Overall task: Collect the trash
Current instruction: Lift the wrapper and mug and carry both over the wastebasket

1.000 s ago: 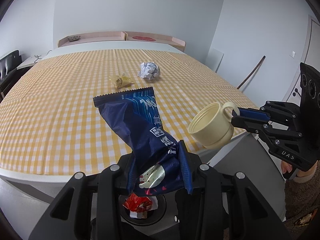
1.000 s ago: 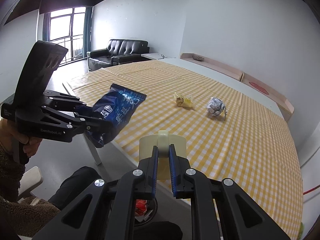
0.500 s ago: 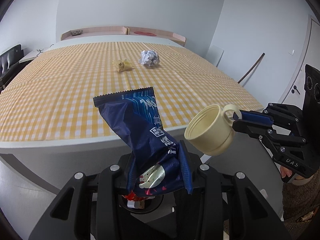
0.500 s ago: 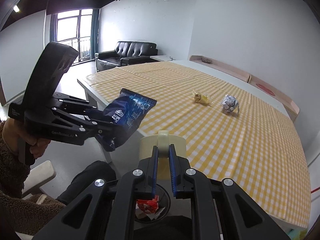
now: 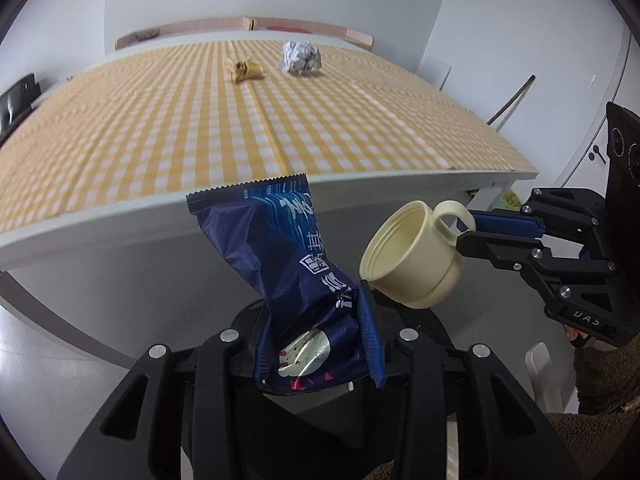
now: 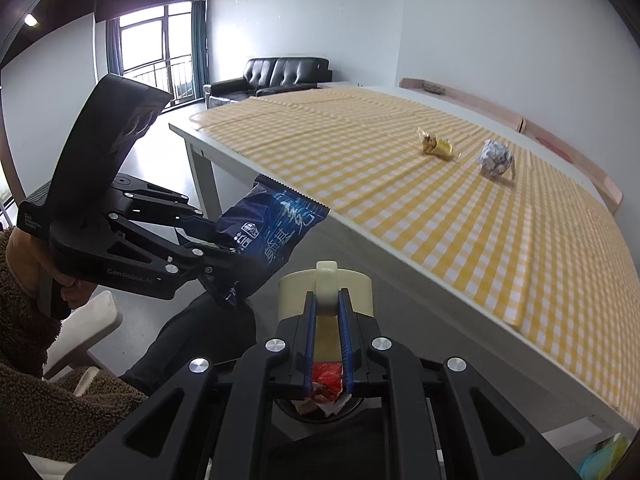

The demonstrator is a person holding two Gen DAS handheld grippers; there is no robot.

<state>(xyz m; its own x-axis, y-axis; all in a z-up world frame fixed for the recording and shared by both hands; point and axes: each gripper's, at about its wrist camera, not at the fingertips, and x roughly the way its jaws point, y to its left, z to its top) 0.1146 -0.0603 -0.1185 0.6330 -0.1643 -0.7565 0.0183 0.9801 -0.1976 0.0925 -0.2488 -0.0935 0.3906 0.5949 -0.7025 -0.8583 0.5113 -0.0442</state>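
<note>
My left gripper (image 5: 316, 344) is shut on a dark blue snack bag (image 5: 280, 248), held off the table's near edge; the bag also shows in the right wrist view (image 6: 268, 236). My right gripper (image 6: 327, 304) is shut on the handle of a cream cup (image 6: 326, 292), tilted with its mouth toward the bag in the left wrist view (image 5: 412, 256). A trash bin with red wrappers (image 6: 326, 380) sits on the floor below both grippers. A yellow wrapper (image 5: 244, 70) and a crumpled paper ball (image 5: 300, 58) lie on the far side of the table.
The table with a yellow checked cloth (image 6: 440, 208) has its edge just ahead of both grippers. A black sofa (image 6: 276, 76) stands far behind. A white chair (image 6: 88, 324) is beside the person's left hand. A pink ledge (image 5: 240, 24) runs along the far wall.
Both grippers have drawn back and dropped from over the table to below its edge, still holding the bag and the cup. The bin now lies beneath them.
</note>
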